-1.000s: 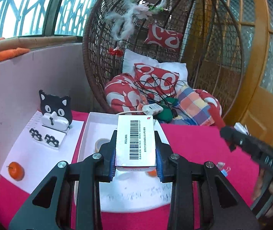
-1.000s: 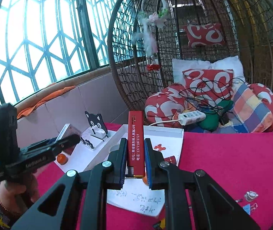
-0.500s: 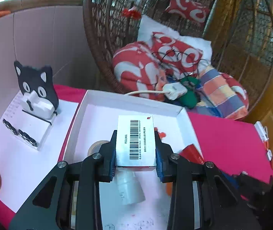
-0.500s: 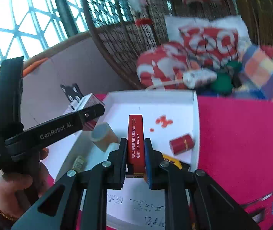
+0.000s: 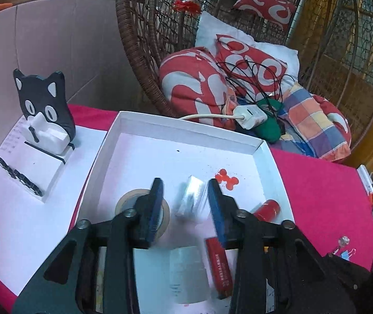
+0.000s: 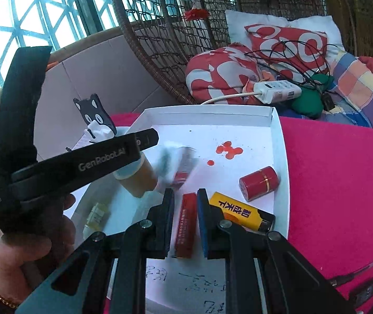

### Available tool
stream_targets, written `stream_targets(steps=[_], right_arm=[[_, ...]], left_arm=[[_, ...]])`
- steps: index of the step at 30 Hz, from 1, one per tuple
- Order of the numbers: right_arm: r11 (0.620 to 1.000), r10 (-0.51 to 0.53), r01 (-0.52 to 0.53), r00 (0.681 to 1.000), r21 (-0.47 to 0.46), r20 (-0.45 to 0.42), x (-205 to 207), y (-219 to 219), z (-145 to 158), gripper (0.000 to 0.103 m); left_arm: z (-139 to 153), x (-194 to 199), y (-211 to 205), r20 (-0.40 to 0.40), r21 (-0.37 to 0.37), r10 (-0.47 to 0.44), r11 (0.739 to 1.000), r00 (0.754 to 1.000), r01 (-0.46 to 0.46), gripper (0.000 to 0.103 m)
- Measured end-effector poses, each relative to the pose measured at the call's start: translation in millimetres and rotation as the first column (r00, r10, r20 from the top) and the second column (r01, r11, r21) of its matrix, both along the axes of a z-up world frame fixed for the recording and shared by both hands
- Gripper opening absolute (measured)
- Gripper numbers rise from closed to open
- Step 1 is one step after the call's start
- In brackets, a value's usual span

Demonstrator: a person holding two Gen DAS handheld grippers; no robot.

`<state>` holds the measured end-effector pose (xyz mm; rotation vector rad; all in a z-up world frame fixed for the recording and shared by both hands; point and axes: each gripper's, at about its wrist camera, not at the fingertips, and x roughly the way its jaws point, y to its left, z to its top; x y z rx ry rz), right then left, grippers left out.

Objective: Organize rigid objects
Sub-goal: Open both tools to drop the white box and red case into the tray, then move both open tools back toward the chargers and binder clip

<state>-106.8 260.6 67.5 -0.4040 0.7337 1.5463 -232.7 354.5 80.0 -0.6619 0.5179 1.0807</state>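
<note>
- L gripper: jaws just opened, part-wide; box is seen blurred between them, untouched by pads, over tray.
- R gripper: jaws shut on red stick.
- Stick's long axis is lined up w/ jaws, pointed into tray, low over its near end, just left of lighter.

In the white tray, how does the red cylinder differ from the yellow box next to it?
The red cylinder is round; the yellow box is flat and rectangular. The red cylinder has only a thin gold band; the yellow box has dark printed characters and a black end. Both lie on their sides by the white tray's right wall.
</note>
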Motion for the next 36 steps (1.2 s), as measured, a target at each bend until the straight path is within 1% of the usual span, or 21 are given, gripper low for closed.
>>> stream_targets(steps=[1, 2, 3, 4, 5, 6, 9, 11, 14, 17, 21, 22, 24, 25, 26, 27, 28, 30, 32, 34, 36], right_arm=[[1.0, 0.003, -0.003, 1.0, 0.006, 0.007, -1.3, -1.4, 0.1, 0.022], [1.0, 0.005, -0.005, 1.0, 0.014, 0.014, -2.4, -4.4, 0.5, 0.028], [1.0, 0.004, -0.005, 1.0, 0.022, 0.019, -3.5, -7.0, 1.1, 0.05], [0.999, 0.004, -0.005, 1.0, 0.038, 0.02, -3.9, -10.7, 2.2, 0.084], [0.998, 0.004, -0.005, 1.0, 0.058, 0.018, -3.6, -14.8, 4.0, 0.096], [0.996, 0.002, -0.003, 1.0, 0.086, 0.021, -3.6, -19.9, 6.7, 0.103], [0.99, 0.009, -0.014, 0.999, 0.141, 0.037, -2.1, -31.7, 16.0, 0.103], [0.984, 0.005, -0.014, 0.999, 0.177, 0.05, 2.5, -42.2, 23.9, 0.103], [0.962, -0.022, 0.006, 0.998, 0.272, 0.053, 20.8, -70.6, 47.1, 0.103], [0.917, -0.103, 0.073, 0.993, 0.393, 0.055, 50.5, -113.7, 78.1, 0.103], [0.82, -0.249, 0.174, 0.966, 0.546, 0.067, 93.8, -181.0, 115.5, 0.103], [0.796, -0.278, 0.198, 0.959, 0.572, 0.056, 105.9, -196.5, 122.0, 0.103], [0.771, -0.328, 0.262, 0.945, 0.58, 0.009, 126.3, -218.3, 126.4, 0.103], [0.792, -0.33, 0.291, 0.944, 0.536, -0.025, 139.1, -222.0, 123.8, 0.103], [0.827, -0.316, 0.295, 0.948, 0.478, -0.038, 148.5, -220.9, 118.7, 0.103], [0.861, -0.291, 0.279, 0.956, 0.426, -0.038, 156.4, -218.3, 110.1, 0.103], [0.879, -0.279, 0.265, 0.96, 0.396, -0.023, 161.1, -217.1, 99.4, 0.103], [0.904, -0.3, 0.271, 0.953, 0.332, 0.039, 163.3, -214.5, 68.3, 0.103], [0.941, -0.271, 0.248, 0.96, 0.229, 0.075, 161.0, -207.3, 38.4, 0.103], [0.97, -0.226, 0.217, 0.97, 0.109, 0.087, 158.0, -200.7, 8.0, 0.103], [0.98, -0.198, 0.194, 0.971, 0.045, 0.131, 150.7, -194.5, -11.7, 0.103]], left_arm=[[2.6, -3.0, -2.8, 0.004, 0.015, 0.015, 1.0, 1.0, -0.015, 0.064], [4.6, -4.7, -4.4, 0.012, 0.027, 0.024, 0.999, 1.0, -0.024, 0.09], [9.4, -9.0, -8.9, 0.025, 0.051, 0.04, 0.998, 0.999, -0.041, 0.098], [15.5, -14.2, -14.8, 0.039, 0.082, 0.057, 0.995, 0.998, -0.06, 0.103], [24.1, -20.7, -23.7, 0.05, 0.126, 0.08, 0.988, 0.996, -0.085, 0.103], [29.6, -24.5, -29.3, 0.057, 0.151, 0.089, 0.984, 0.994, -0.097, 0.103], [48.0, -40.1, -53.2, 0.094, 0.238, 0.115, 0.962, 0.989, -0.134, 0.103], [57.3, -49.1, -70.6, 0.12, 0.269, 0.116, 0.952, 0.986, -0.145, 0.103], [63.6, -55.3, -90.8, 0.131, 0.287, 0.091, 0.95, 0.987, -0.125, 0.103], [67.0, -69.4, -114.8, 0.162, 0.316, 0.073, 0.941, 0.984, -0.122, 0.103], [72.0, -106.3, -142.4, 0.223, 0.355, 0.097, 0.919, 0.97, -0.174, 0.103], [72.0, -112.4, -146.7, 0.233, 0.361, 0.098, 0.915, 0.968, -0.18, 0.103], [68.6, -125.2, -159.2, 0.247, 0.373, 0.085, 0.911, 0.965, -0.176, 0.103], [63.7, -129.8, -166.1, 0.25, 0.376, 0.065, 0.913, 0.966, -0.158, 0.103], [58.8, -130.8, -169.8, 0.244, 0.369, 0.056, 0.918, 0.968, -0.147, 0.103], [52.7, -129.3, -174.0, 0.231, 0.355, 0.054, 0.925, 0.971, -0.136, 0.103], [45.6, -124.9, -177.1, 0.209, 0.337, 0.042, 0.935, 0.977, -0.112, 0.103], [28.3, -107.2, -185.9, 0.137, 0.303, -0.02, 0.953, 0.99, -0.022, 0.103], [12.9, -87.2, -194.1, 0.087, 0.287, -0.073, 0.957, 0.993, 0.046, 0.103], [0.1, -66.5, -200.7, 0.058, 0.266, -0.135, 0.957, 0.989, 0.115, 0.103], [-13.0, -42.5, -206.2, 0.031, 0.214, -0.217, 0.955, 0.976, 0.205, 0.103]])
